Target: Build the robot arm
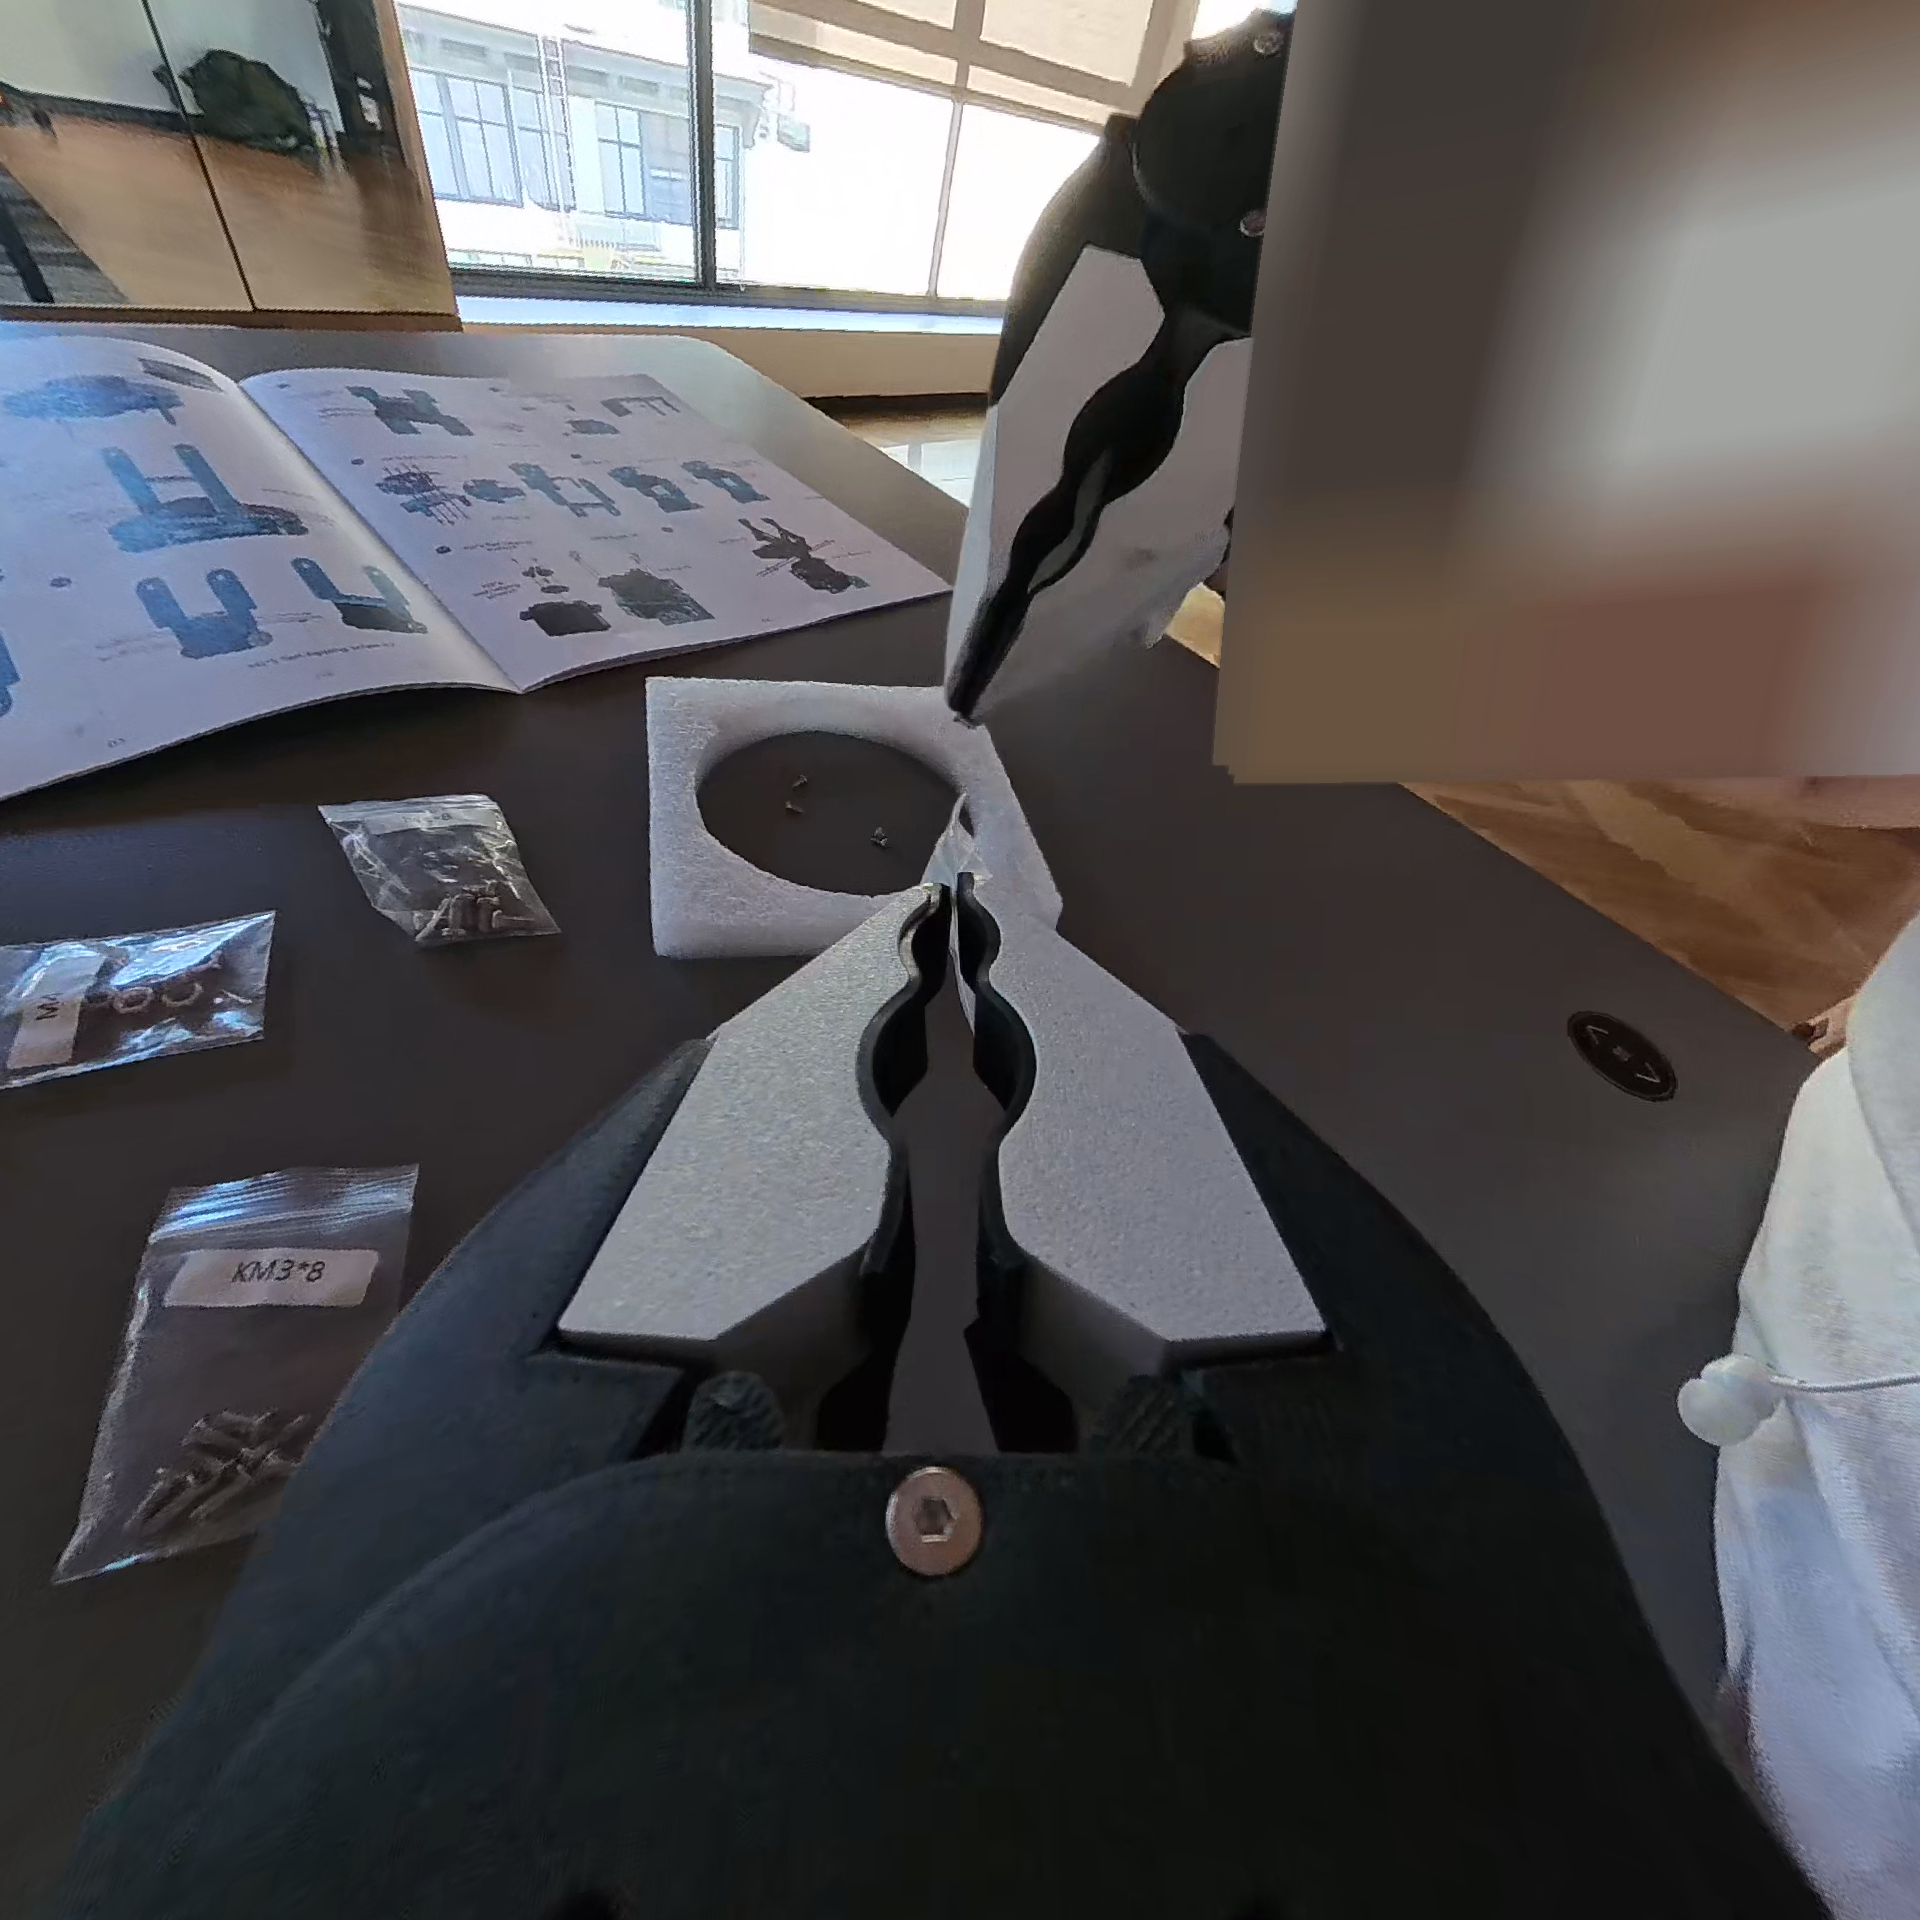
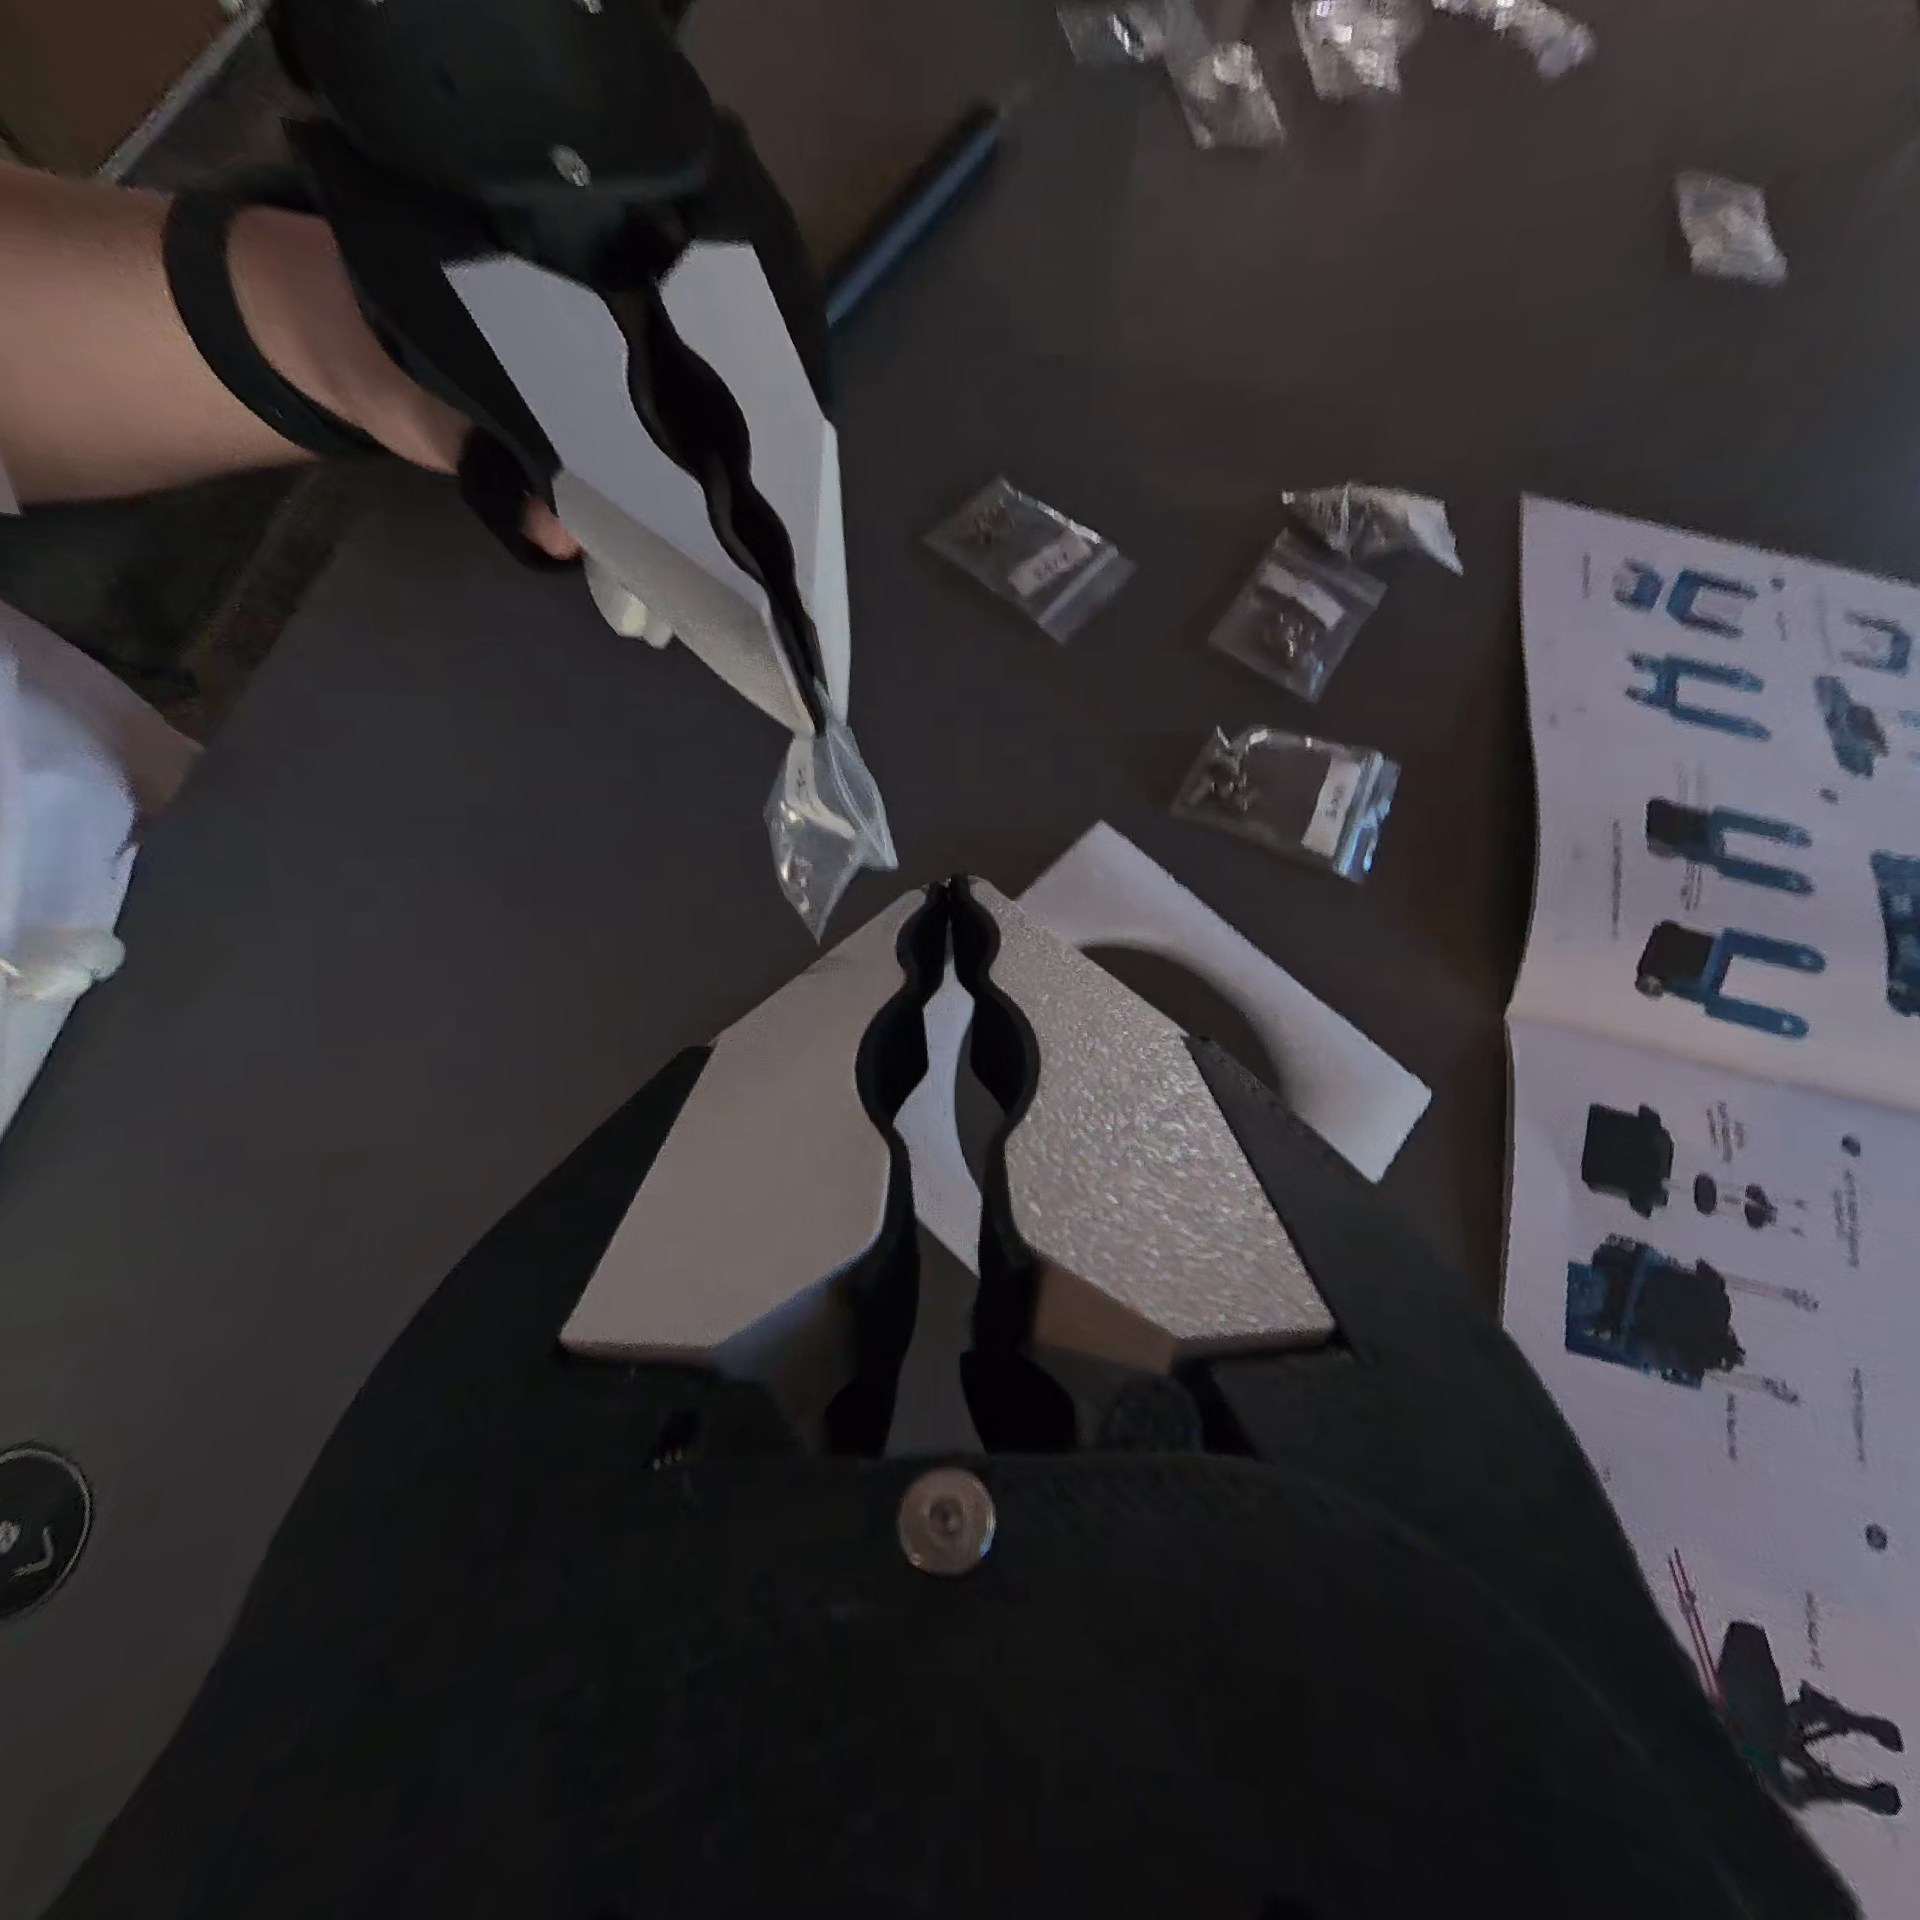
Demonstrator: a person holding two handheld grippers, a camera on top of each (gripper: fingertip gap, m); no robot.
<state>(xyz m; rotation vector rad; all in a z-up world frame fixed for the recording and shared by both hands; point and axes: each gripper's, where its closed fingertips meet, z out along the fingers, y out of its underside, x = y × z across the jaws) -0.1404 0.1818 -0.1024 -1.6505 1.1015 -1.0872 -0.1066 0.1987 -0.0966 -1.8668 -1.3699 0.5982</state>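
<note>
The left hand-held gripper point(image 2: 826, 717), clamped on a small clear bag point(image 2: 826, 821), hangs it just beside the right hand-held gripper point(image 2: 951, 888), whose tips are together, over the foam ring point(image 1: 727, 727) on the bench point(image 1: 1299, 987).

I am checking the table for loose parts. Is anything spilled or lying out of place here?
Yes. A few small loose screws lie on the dark table inside the round cut-out of the white foam frame, outside any bag. The left gripper is shut on a small clear bag hanging above the table.
</note>
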